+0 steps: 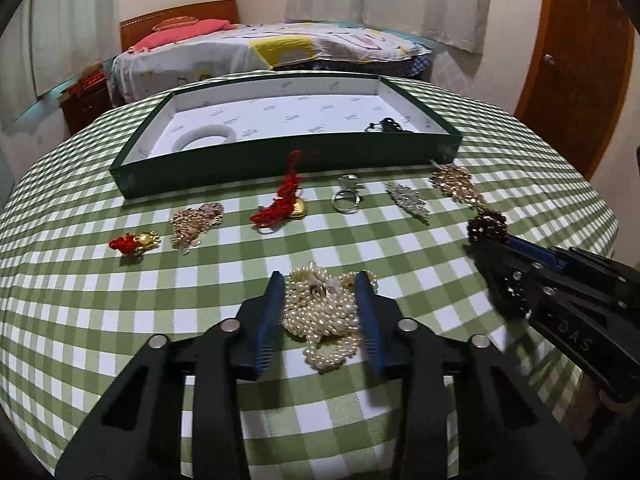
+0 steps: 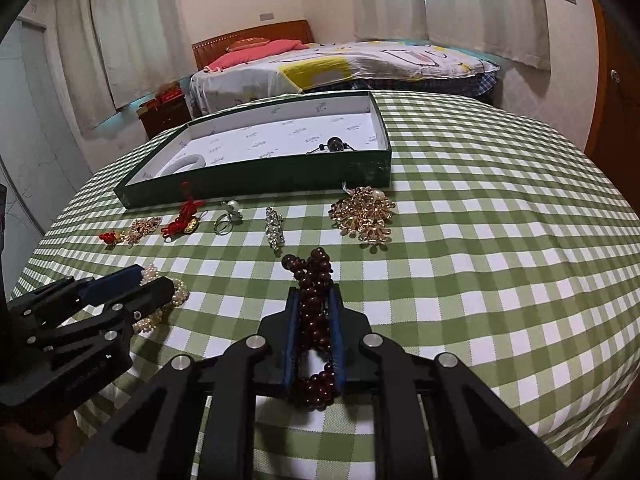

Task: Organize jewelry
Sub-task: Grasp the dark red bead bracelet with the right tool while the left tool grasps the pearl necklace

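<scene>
My left gripper (image 1: 320,284) straddles a heap of cream pearl strands (image 1: 324,320) on the green checked tablecloth, its blue pads against both sides of the heap. My right gripper (image 2: 314,296) is shut on a dark red bead bracelet (image 2: 314,280), which sticks out past the fingertips. The green tray (image 1: 260,168) with a white lining sits behind the row of jewelry and holds a white bangle (image 1: 208,136) and a dark beaded piece (image 1: 386,126).
In front of the tray lie a red-and-gold charm (image 1: 136,242), a rose-gold brooch (image 1: 196,222), a red knotted cord with a gold piece (image 1: 282,204), a silver ring (image 1: 346,200), a silver brooch (image 1: 408,202) and a gold brooch (image 2: 364,214). A bed stands behind the table.
</scene>
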Available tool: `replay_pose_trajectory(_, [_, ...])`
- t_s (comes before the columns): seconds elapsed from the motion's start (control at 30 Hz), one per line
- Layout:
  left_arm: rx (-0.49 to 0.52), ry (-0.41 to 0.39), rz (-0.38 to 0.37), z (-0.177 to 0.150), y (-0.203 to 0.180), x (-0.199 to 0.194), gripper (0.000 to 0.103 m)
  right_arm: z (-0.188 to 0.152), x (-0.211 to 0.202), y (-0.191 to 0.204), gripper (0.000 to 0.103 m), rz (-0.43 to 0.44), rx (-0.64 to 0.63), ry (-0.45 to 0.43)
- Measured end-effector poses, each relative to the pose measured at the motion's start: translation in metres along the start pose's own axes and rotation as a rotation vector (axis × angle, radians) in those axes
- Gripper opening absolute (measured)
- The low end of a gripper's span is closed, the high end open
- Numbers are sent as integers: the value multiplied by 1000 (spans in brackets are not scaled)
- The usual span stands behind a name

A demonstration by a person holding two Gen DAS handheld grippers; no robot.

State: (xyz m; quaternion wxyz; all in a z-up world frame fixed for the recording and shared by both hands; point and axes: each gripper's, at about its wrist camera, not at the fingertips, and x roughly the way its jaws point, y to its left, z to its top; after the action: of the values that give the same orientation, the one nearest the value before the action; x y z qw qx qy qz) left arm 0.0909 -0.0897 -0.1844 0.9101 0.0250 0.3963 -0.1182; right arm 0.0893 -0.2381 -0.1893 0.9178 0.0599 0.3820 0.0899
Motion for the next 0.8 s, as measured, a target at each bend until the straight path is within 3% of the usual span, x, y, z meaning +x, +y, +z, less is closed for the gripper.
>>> replay_pose_trajectory(0.17, [-24,-9,-54,0,5,-4,18,1,1,2,15,5,0,1])
replay_pose_trajectory(0.8, [-40,-83,-54,14,16,-22,17,12,-7,12,12,19,-27,-33])
